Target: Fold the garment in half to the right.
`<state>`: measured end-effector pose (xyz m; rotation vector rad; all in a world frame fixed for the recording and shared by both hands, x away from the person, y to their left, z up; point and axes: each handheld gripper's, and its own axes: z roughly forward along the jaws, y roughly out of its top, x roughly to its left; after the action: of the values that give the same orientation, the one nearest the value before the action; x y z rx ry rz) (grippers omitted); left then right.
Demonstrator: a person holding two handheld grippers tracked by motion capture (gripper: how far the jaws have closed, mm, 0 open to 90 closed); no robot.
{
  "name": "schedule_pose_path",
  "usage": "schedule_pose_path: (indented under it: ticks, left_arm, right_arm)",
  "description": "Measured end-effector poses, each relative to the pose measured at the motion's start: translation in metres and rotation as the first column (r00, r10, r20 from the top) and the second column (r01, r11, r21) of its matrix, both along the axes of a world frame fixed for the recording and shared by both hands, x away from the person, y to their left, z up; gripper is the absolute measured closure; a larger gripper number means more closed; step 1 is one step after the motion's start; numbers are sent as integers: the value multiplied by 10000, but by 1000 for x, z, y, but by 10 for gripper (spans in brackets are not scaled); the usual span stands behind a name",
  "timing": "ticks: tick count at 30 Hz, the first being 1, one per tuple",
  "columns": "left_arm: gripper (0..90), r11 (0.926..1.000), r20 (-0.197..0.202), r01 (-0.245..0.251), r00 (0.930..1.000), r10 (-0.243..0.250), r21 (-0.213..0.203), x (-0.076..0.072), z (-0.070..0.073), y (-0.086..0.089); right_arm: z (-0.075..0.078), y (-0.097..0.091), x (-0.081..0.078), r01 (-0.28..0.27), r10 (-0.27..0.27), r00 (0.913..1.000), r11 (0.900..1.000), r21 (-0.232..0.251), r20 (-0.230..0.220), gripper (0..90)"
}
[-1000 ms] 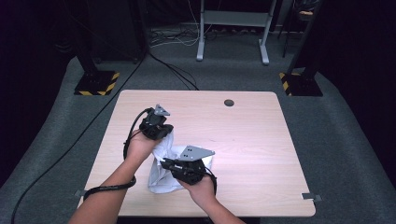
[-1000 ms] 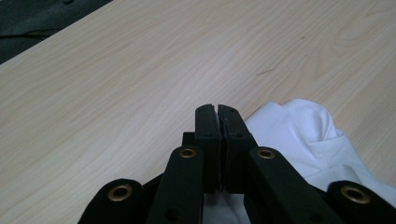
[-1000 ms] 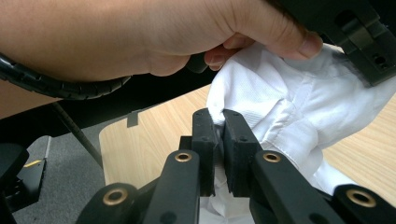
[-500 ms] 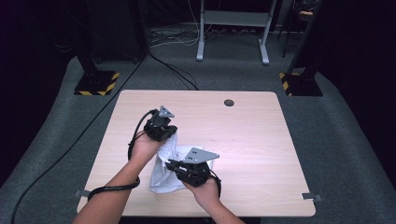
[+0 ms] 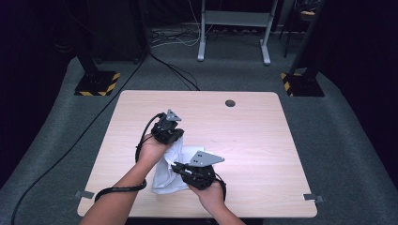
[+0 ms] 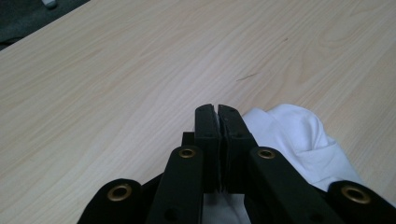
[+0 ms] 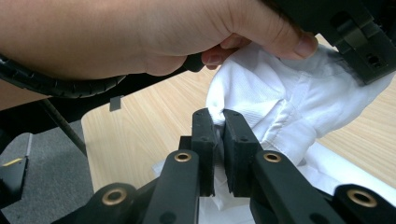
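Note:
A crumpled white cloth point(image 5: 170, 171) lies on the wooden table point(image 5: 253, 131), held between both hands. My left gripper point(image 5: 177, 137) grips its far end; in the left gripper view the jaws point(image 6: 217, 114) are shut with a thin sliver of white fabric pinched between them, and the cloth point(image 6: 299, 140) bulges to their right. My right gripper point(image 5: 179, 168) sits at the cloth's near end; in the right gripper view its jaws point(image 7: 219, 119) are shut on a fold of the cloth point(image 7: 280, 93), with the left hand point(image 7: 154, 32) and left gripper body above.
A dark round hole point(image 5: 230, 103) marks the table near its far edge. Black cables trail from both grippers, one point(image 5: 56, 159) running off the table's left side onto the grey carpet. Stand bases with hazard stripes point(image 5: 96, 84) and a metal frame point(image 5: 234, 28) stand beyond the table.
The left gripper has shifted slightly right and lower with its end of the cloth. The right gripper has stayed almost still.

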<state>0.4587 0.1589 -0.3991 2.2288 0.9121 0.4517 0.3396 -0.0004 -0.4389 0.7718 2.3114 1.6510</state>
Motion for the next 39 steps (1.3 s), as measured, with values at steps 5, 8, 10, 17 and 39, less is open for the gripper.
schedule_pose_path:
  ticks: [5, 8, 10, 17, 39]
  left_arm:
    - [871, 10000, -4, 59, 10000, -59, -36, 0, -3, -5]
    - [871, 9999, -19, 102, 9999, -102, -34, 0, -6, -8]
    - [871, 9999, -11, 125, 9999, -125, -7, 1, -7, -9]
    - [870, 9999, -34, 123, 9999, -123, -75, 2, -10, -13]
    - [868, 9996, -144, 254, 9996, -256, -131, 2, -21, -26]
  right_arm:
    - [-2, -6, -1, 85, -86, 10000, 9999, -63, -37, 842]
    - [-4, -8, -2, 119, -119, 9999, 9999, -100, -53, 842]
    - [-5, -10, -2, 132, -133, 9999, 9998, -126, -68, 842]
    - [-8, -14, -2, 228, -229, 9997, 9996, -139, -101, 841]
    - [-19, -24, -6, 383, -390, 9990, 9986, -356, -212, 839]
